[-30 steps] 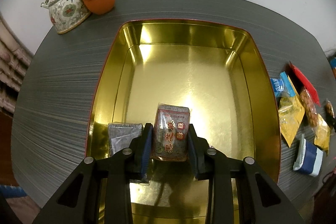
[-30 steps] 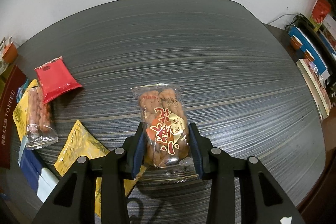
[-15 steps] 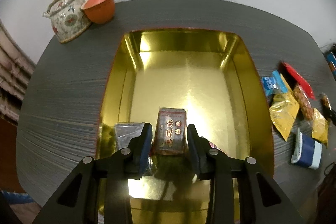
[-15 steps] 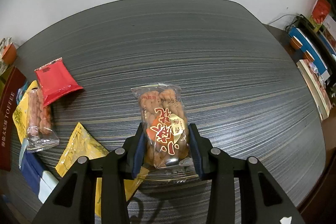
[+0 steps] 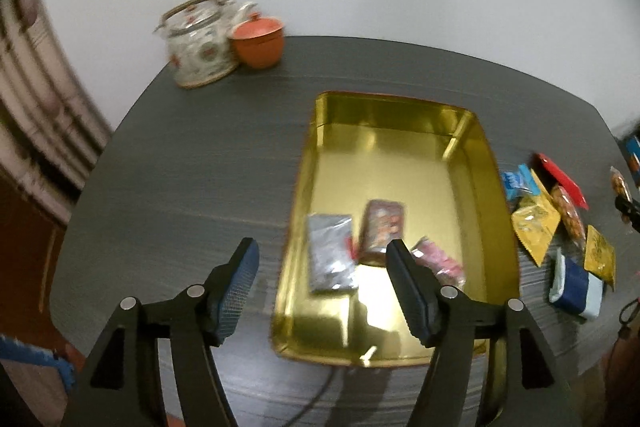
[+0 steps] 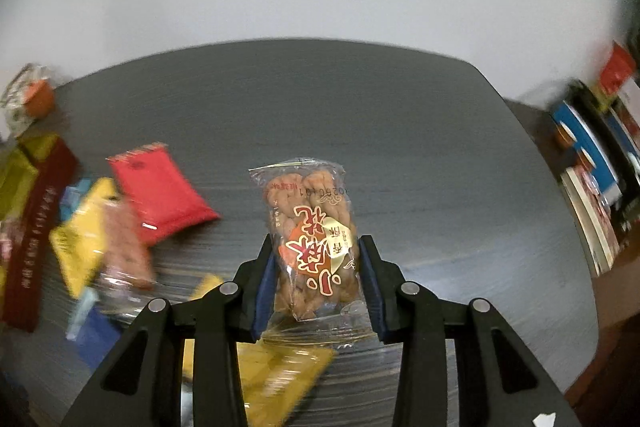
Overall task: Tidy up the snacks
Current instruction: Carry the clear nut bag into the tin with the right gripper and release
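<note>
Dark wood-grain table [image 5: 192,163] runs under both my grippers, with a plain white wall behind. My left gripper [image 5: 322,271] has its jaws spread wide and empty, hanging above the near end of the gold tin [image 5: 498,187]. Between and just ahead of those jaws I count three packets inside the tin: a silver packet [image 5: 330,251], a brown packet [image 5: 382,227], and a pink packet [image 5: 440,261] half hidden behind the right jaw. Motion blur smears their print. Far ahead to the left stand one teapot [image 5: 198,43] and one orange cup [image 5: 258,41], touching.

My right gripper [image 6: 318,281] has its jaws closed narrow on the twist-snack bag [image 6: 312,239], which stands upright between them. Left of those jaws lie a red packet [image 6: 160,191] and a blurred heap of yellow and blue wrappers I cannot count; one yellow wrapper [image 6: 276,375] sits below the jaws. Ahead and right, the tabletop is open up to its far edge.
</note>
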{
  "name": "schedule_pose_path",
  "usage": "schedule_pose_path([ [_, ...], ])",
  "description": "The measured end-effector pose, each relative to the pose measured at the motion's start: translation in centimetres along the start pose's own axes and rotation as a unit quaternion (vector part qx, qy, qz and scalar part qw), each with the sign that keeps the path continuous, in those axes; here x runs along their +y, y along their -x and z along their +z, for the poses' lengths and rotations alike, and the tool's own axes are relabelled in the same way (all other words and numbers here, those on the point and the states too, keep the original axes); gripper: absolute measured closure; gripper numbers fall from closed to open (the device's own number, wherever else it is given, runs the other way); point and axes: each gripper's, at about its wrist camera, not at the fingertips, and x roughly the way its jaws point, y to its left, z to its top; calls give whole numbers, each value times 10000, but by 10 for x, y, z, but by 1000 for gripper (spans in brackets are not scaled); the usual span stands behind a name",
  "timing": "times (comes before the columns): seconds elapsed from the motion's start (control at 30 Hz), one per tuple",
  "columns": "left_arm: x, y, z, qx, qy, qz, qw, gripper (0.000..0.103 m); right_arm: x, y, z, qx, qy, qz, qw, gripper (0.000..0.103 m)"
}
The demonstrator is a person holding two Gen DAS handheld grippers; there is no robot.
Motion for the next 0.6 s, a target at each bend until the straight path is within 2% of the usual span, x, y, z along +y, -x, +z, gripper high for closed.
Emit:
schedule_pose_path([
  [0.2,24,3,-2,70,431,150,9989,36,73,24,14,-196,644,641,9957,68],
  [0.4,45,4,0,72,722,263,9970,31,158,45,18,-281,1338,1303,9820,67],
  [0.53,58,1,0,101,940,382,9948,31,203,52,13,-237,1771,1587,9710,67],
  [0.6,66,0,-1,152,1132,275,9931,31,223,55,9,-212,1975,1705,9651,67],
])
